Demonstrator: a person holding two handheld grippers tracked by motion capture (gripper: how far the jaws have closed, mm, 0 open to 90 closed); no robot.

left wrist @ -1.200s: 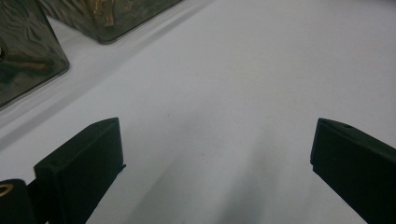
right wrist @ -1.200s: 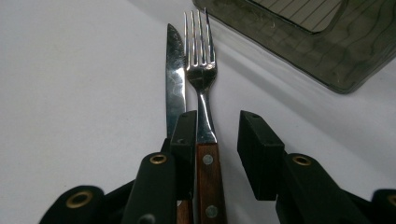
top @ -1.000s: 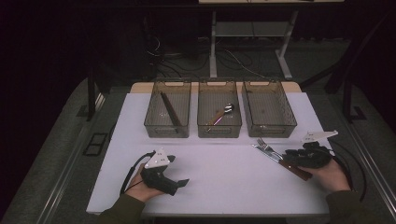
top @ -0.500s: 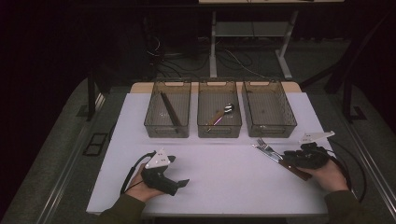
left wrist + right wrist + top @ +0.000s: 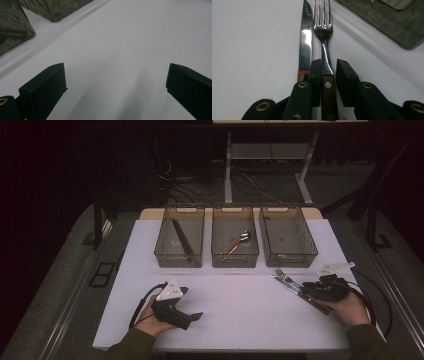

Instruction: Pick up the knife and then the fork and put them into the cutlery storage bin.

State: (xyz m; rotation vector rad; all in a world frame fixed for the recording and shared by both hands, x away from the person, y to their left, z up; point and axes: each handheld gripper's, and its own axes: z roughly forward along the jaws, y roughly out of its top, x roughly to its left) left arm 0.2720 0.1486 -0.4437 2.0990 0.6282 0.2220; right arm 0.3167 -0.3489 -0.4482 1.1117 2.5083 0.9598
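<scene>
A: Right side status?

B: Right gripper (image 5: 325,82) sits low on the white tabletop (image 5: 240,315), near its right edge. The jaws straddle the wooden-handled steel fork (image 5: 323,37) at the top of the handle. One pad is against the handle, the other shows a thin gap. So narrowed around it, not visibly clamped.

A: And the knife?

B: Wooden-handled steel table knife (image 5: 305,42) lies just beside the fork, parallel, outside the jaws. Blade and tines point away from the person. In the high view both pieces (image 5: 286,279) lie diagonally, tips toward the bins.

A: Left?

B: Left gripper (image 5: 115,92) rests in the hand on the table's near left area. Jaws spread wide, bare white surface between them.

A: Farther back?

B: Three smoky translucent plastic bins in a row across the table's far half. Left bin (image 5: 165,251) has one long dark brown stick-like item lying diagonal. Middle bin (image 5: 216,251) holds a small utensil with a shiny end, too small to identify. Right bin (image 5: 306,251) is the one nearest the fork tips; its corner shows in the right gripper view.
</scene>
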